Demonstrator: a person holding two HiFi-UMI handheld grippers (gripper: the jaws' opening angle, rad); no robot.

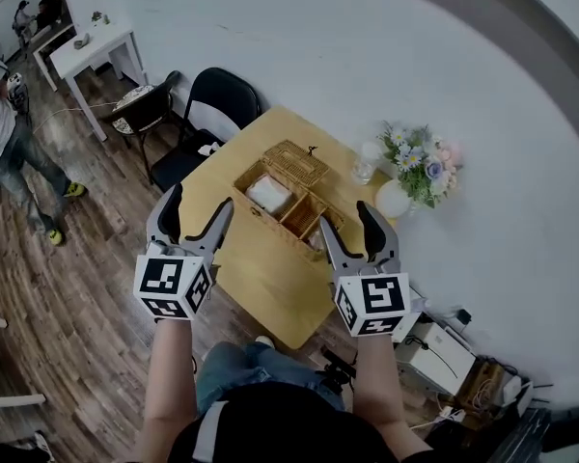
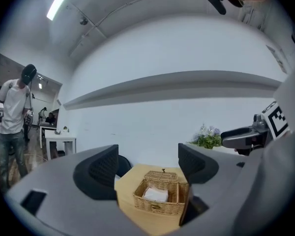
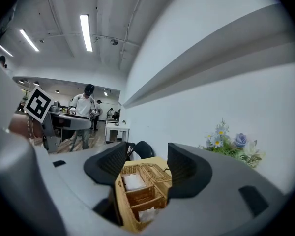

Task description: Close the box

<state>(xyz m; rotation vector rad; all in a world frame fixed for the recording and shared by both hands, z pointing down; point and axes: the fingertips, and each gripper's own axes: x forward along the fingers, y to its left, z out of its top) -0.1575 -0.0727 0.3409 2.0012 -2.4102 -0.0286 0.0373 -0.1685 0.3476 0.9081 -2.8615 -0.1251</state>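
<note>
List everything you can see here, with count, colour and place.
wicker box: one, tan, middle of the table, lid standing open
white items: at least two, inside the box's compartments
wooden table: one, light brown, in front of the person
flower bunch: one, pastel, far right table corner by the wall
round vessel: one, white, beside the flowers
black chairs: two, beyond the table's left side
side table: one, white, far left
standing person: one, left edge
left gripper: one, grey, jaws apart, empty, short of the box
right gripper: one, grey, jaws apart, empty, over the box's near right end
</note>
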